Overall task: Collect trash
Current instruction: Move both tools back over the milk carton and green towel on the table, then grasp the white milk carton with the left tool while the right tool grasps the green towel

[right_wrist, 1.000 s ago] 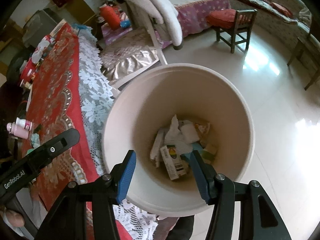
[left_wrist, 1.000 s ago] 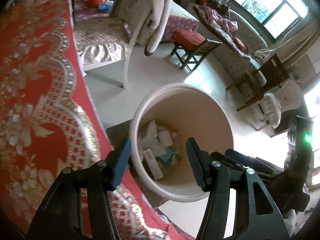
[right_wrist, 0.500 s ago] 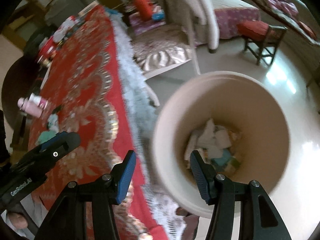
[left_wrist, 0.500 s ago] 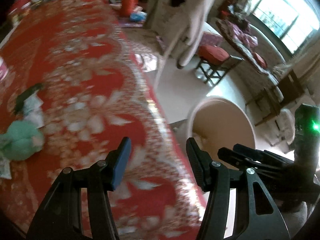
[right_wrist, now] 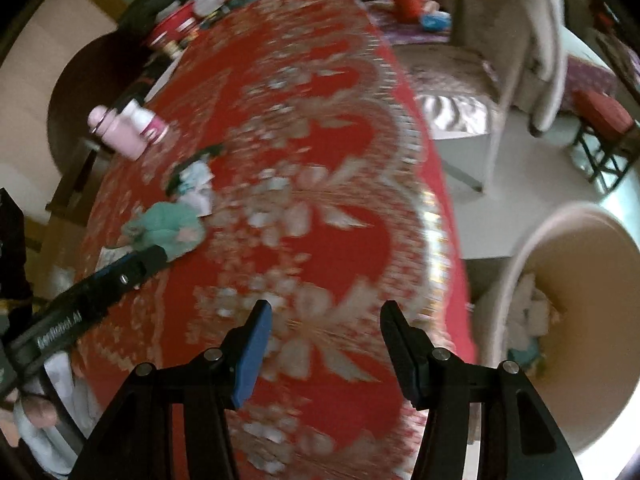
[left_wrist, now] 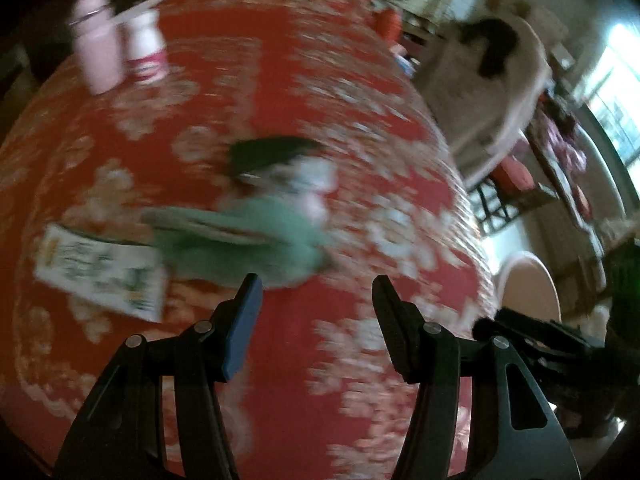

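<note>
**Trash on table, bin beside it, both tongs empty**

Trash lies in a loose cluster on the red patterned tablecloth (left_wrist: pixel 280 80). In the left wrist view, which is heavily blurred, the cluster consists of a crumpled green wad (left_wrist: pixel 256 236), a flat printed white packet (left_wrist: pixel 100 276) touching the wad's left side, and a dark wrapper with pale scraps (left_wrist: pixel 280 160) just beyond the wad. The right wrist view shows the same green wad (right_wrist: pixel 166 226) and the dark wrapper with scraps (right_wrist: pixel 194 178) toward the left side of the table.

The left gripper (left_wrist: pixel 316 312) hangs above the cloth, just short of the green wad. Its jaws stand apart with nothing between them; only cloth shows in the gap. The right gripper (right_wrist: pixel 326 340) hangs over the cloth nearer the table's edge, well apart from the trash. Its jaws are likewise parted and empty.

The bin (right_wrist: pixel 600 420), a pale round bucket, stands on the floor just beside the table's edge, at the right of the right wrist view. Paper and packaging (right_wrist: pixel 532 316) lie in its bottom. The left wrist view shows only part of its rim (left_wrist: pixel 524 260) past the table edge.

A pink bottle (right_wrist: pixel 116 132) and a white bottle (right_wrist: pixel 146 120) stand side by side at the far part of the table, beyond the trash. A chair (right_wrist: pixel 520 52) draped with pale fabric stands beside the table.
</note>
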A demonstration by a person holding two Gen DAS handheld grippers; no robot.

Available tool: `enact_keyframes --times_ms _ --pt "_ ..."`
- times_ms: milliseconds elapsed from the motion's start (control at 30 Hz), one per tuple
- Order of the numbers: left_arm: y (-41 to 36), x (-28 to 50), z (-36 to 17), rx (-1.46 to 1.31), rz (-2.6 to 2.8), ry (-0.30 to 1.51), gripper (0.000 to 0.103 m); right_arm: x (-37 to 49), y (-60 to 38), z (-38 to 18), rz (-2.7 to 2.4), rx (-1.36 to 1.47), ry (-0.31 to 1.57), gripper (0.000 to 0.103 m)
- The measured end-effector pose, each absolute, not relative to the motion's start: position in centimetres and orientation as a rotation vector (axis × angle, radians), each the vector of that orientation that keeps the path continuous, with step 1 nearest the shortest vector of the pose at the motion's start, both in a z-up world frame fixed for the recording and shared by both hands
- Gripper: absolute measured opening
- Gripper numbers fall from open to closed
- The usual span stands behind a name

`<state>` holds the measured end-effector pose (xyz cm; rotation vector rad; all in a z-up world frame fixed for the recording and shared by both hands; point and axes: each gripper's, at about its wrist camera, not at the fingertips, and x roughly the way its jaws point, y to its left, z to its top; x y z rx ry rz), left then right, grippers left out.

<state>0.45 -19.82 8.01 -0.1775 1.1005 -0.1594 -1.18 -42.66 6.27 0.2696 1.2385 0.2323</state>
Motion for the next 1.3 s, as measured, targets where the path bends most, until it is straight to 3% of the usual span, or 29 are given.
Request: enact_keyframes --times_ms 433,667,800,1033,1300 --pt "-12.5 3.0 5.4 -0.326 -0.119 1.136 0.055 0.6 -37.4 6.1 0.321 0.210 1.254 0.054" --pt "-8.2 -0.3 5.4 -0.354 -0.056 1.184 0.055 2.1 -34.3 6.4 0.404 0.188 1.240 0.055" --pt "-5.0 -2.7 5.4 -0.377 0.004 1.211 0.055 3.5 -31.9 6.2 0.426 0.178 1.218 0.063" --pt "-1.1 -6.9 5.8 -0.434 0.059 1.212 0.055 6.9 -30.2 3.5 0.445 0.399 1.258 0.063" --pt "2.2 -9.4 8.0 -0.500 0.118 1.144 0.055 3.1 -24.2 3.7 0.652 0.333 1.344 0.063"
